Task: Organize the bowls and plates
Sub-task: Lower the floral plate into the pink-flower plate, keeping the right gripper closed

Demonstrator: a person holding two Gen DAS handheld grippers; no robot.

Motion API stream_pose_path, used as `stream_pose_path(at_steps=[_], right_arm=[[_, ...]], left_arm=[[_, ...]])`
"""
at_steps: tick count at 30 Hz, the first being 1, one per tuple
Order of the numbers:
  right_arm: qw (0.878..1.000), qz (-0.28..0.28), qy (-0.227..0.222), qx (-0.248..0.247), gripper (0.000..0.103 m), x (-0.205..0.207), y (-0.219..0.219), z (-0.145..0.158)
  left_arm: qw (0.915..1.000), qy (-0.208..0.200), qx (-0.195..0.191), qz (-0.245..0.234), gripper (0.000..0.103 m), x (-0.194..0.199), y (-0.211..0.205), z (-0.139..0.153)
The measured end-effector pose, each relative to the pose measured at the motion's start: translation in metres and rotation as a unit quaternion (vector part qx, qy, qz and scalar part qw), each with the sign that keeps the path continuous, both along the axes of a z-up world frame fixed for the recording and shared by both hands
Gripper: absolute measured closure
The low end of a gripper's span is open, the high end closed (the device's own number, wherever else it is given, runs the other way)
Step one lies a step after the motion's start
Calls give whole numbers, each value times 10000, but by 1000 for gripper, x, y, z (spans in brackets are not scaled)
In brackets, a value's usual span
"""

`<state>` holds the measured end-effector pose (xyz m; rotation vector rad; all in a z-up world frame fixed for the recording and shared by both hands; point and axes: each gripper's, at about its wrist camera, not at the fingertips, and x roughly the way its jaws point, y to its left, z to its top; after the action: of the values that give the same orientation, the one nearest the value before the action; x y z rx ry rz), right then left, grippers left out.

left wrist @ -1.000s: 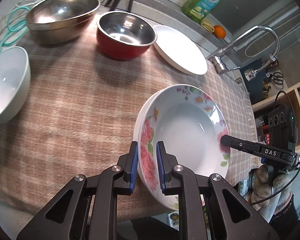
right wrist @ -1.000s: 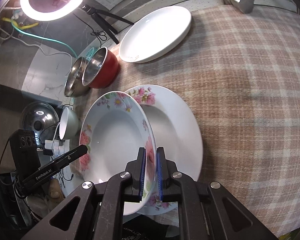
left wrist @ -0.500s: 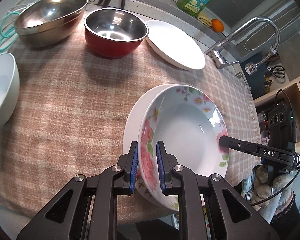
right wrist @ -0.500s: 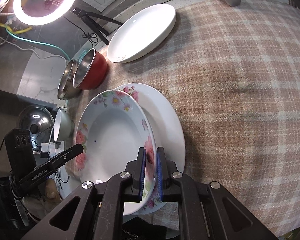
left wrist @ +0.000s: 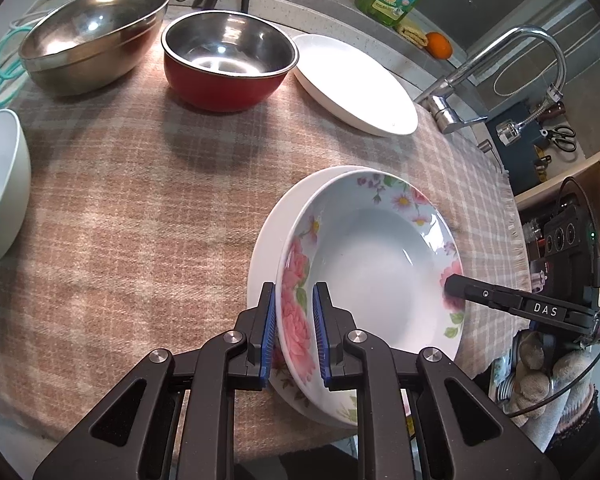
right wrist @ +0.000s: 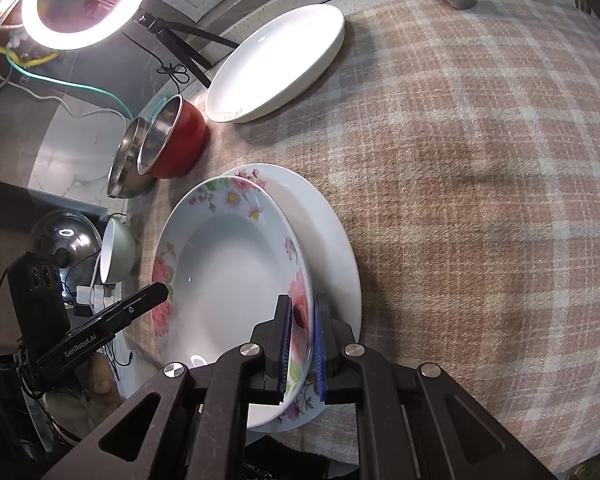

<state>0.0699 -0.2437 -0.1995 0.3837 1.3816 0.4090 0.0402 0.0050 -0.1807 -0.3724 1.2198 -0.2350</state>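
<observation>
Two hand-held grippers, left [left wrist: 294, 334] and right [right wrist: 302, 346], point steeply down, each clenched on opposite rims of the flowered plate [left wrist: 374, 276], which faces up, tilted over a second plate [right wrist: 328, 240].

floral plate [left wrist: 380, 264] | tilted, held over second floral plate [right wrist: 332, 240] | checked cloth [left wrist: 140, 200]

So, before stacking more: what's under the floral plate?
A second plate with a floral rim, lying on the cloth. The floral plate covers most of it.
</observation>
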Motion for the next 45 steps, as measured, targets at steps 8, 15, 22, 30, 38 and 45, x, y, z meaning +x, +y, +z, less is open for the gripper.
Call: stream_pose_path(at_steps=[8, 15, 22, 30, 38, 45], right_arm=[[10000, 8, 3, -40, 93, 2, 3, -2], [10000, 21, 11, -45, 93, 3, 2, -1], [10000, 35, 30, -75, 93, 3, 2, -1], [10000, 30, 76, -35, 91, 4, 1, -2], [9999, 27, 104, -97, 91, 3, 3, -1], [9999, 29, 81, -86, 90, 1, 2, -2]], left_arm=[[10000, 5, 35, -30, 87, 2, -3, -4], [10000, -4, 25, -58, 87, 4, -3, -4], [9999, 3, 54, -101, 87, 3, -3, -4], [9999, 12, 47, -111, 87, 3, -3, -4], [9999, -19, 93, -103, 87, 2, -3, -3], [9999, -27, 117, -124, 87, 0, -3, -3]])
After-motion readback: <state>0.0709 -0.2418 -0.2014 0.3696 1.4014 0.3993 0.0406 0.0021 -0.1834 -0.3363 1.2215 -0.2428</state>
